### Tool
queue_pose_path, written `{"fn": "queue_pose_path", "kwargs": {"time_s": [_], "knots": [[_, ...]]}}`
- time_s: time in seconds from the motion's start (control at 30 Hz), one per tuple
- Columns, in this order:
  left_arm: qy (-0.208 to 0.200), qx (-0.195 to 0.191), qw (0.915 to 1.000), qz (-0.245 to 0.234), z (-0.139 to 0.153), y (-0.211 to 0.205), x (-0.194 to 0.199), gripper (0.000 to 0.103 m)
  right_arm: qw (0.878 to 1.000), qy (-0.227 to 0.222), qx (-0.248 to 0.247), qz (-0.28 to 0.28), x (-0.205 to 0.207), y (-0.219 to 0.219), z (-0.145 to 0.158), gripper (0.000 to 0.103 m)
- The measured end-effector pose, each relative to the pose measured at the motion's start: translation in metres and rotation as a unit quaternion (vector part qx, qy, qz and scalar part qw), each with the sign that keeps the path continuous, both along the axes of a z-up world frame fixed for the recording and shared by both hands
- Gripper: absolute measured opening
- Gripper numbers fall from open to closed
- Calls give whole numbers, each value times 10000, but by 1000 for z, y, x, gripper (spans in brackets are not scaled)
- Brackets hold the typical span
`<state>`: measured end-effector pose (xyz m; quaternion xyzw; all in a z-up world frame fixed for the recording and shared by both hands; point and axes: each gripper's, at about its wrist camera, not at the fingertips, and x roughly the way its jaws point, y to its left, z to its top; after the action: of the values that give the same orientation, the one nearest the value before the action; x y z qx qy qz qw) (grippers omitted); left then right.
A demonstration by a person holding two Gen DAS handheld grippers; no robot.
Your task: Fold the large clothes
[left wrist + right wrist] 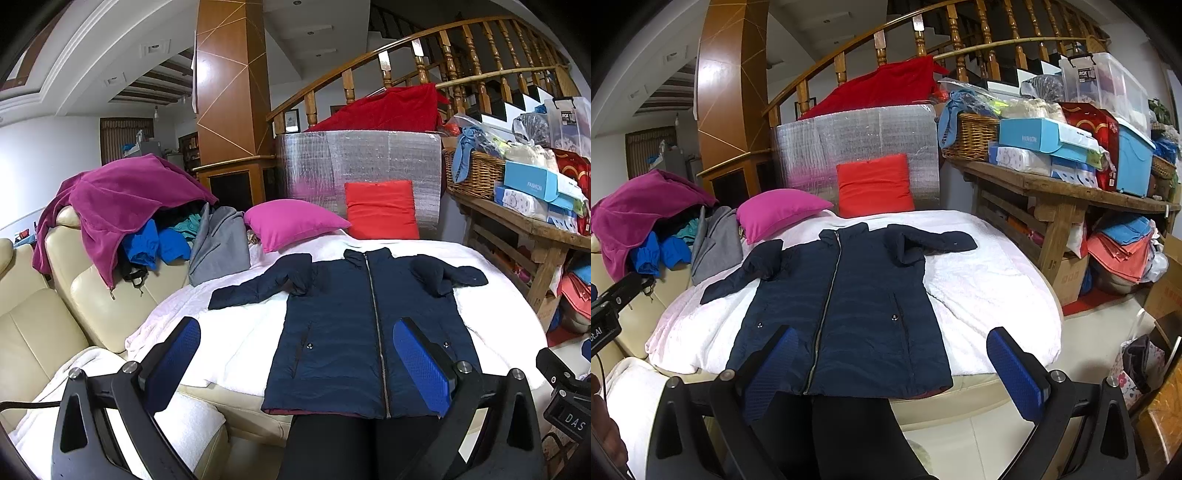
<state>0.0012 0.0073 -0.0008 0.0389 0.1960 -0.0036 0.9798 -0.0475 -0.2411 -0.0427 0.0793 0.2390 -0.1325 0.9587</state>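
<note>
Navy puffer jacket (pixel 351 317) flat, zipped, on white blanket (pixel 990 284). Soft, bulky, likely slippery; pinch sleeve cuffs or hem. Left hand-held gripper (pixel 295 362) and right hand-held gripper (pixel 892 373) both wide, empty.

I see the navy jacket (pixel 846 306) zipped and flat on the white blanket (pixel 990 284), sleeves spread. My right gripper (pixel 892 373) hovers wide apart at its hem, apparently not touching.

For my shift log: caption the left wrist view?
Open left tongs hover above a zipped navy jacket spread flat on a white blanket.
</note>
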Motion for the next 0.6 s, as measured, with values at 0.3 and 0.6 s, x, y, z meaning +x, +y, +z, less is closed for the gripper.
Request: {"fn": "queue_pose_path", "kwargs": {"time_s": [0.3, 0.6], "knots": [[15, 0, 10000, 2, 1, 2, 0, 103, 10000, 10, 31, 12, 0, 0, -1, 103], [14, 17, 10000, 3, 1, 3, 0, 103, 10000, 36, 40, 29, 1, 1, -1, 103]]}}
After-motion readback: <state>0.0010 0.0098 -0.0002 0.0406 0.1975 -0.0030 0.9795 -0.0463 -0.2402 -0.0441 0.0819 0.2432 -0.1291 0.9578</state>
